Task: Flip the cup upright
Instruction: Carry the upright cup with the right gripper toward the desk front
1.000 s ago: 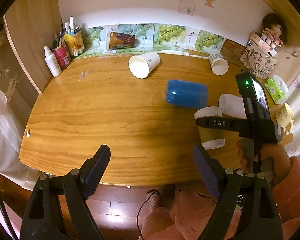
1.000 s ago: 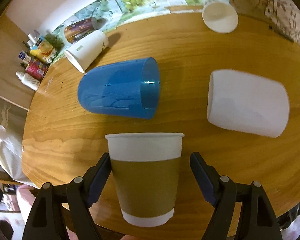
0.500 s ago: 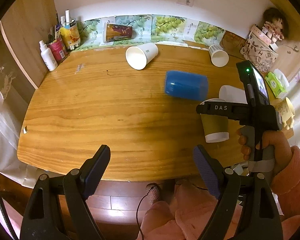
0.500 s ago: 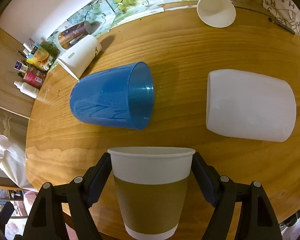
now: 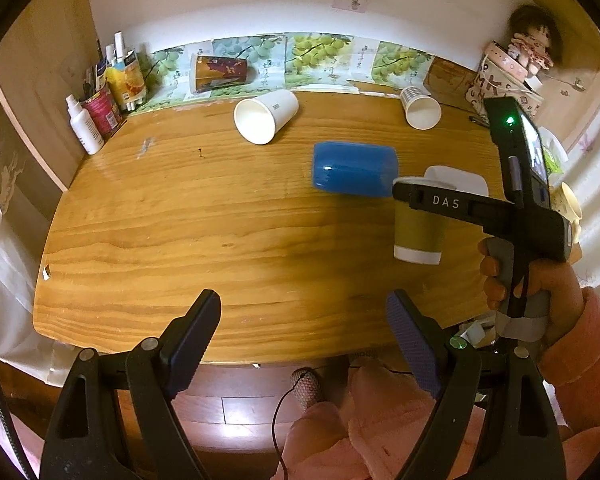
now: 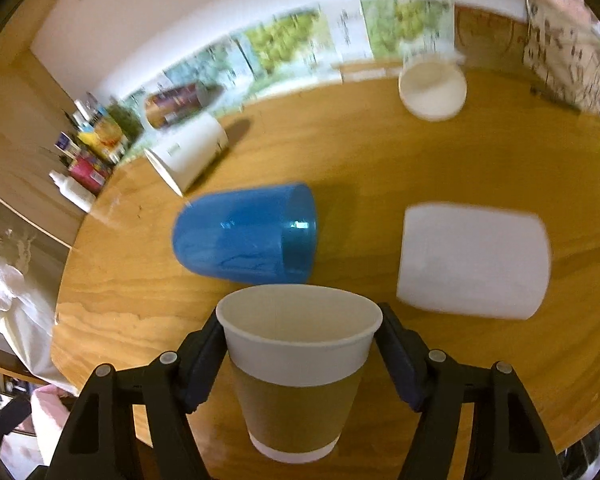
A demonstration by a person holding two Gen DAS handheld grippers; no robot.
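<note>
Closing in since a second ago, the right gripper [image 6: 300,344] now clamps the upright brown-sleeved white paper cup [image 6: 298,368] near the desk [image 5: 180,220] front edge. Leftward, the left gripper [image 5: 300,344] hangs wide apart, holding nothing, at the desk's near edge.

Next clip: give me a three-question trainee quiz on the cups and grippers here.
1. True or false: the brown-sleeved paper cup between the right gripper's fingers is mouth-up.
2. Which cup lies on its side directly beyond it? A) blue cup B) small patterned cup C) printed can-like cup
3. Fill in: the left gripper is ____ and holds nothing.

Key: 1 true; 2 A; 3 open. The white cup to the right also lies on its side on the wooden table.
</note>
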